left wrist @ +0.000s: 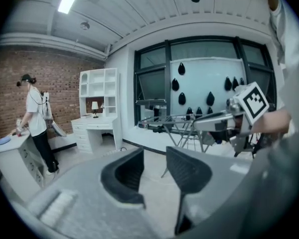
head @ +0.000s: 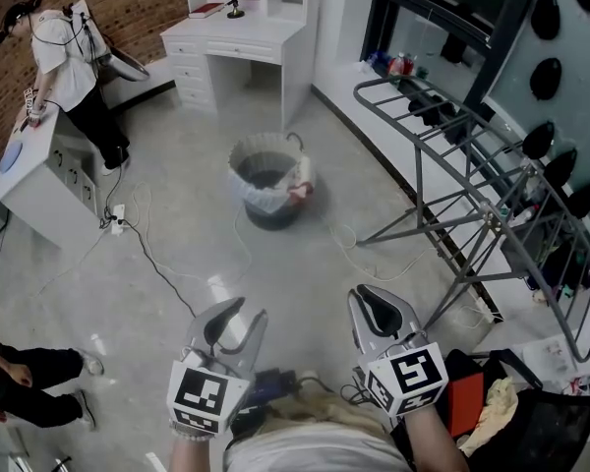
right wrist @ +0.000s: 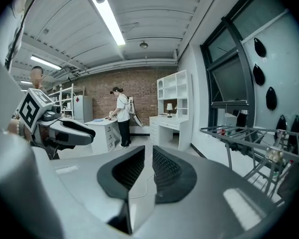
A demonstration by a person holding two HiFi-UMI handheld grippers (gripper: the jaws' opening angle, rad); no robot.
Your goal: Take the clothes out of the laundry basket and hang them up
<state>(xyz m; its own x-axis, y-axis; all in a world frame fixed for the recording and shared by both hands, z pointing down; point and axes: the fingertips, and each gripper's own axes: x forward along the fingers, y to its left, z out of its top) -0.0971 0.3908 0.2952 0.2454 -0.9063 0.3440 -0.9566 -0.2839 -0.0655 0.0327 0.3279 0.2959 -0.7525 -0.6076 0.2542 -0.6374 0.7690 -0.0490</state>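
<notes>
The floor (head: 305,264) is wide and grey, with the drying rack (head: 418,180) along its right edge. The laundry basket (head: 265,206) stands mid-floor, well apart from both grippers, with clothes (head: 300,189) in it and spilling over its right rim. The left gripper (head: 244,315) has its jaws apart and empty; the right gripper (head: 372,303) has its jaws nearly together on nothing. Judging by this, the task has barely begun: the next move calls for reaching into the basket to grip a garment.

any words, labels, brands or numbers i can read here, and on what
None readable in any view.
Square markers on the cubes of the left gripper and right gripper: black-and-white patterns, no letters.
Small red and blue containers by the window: labels too small to read.
</notes>
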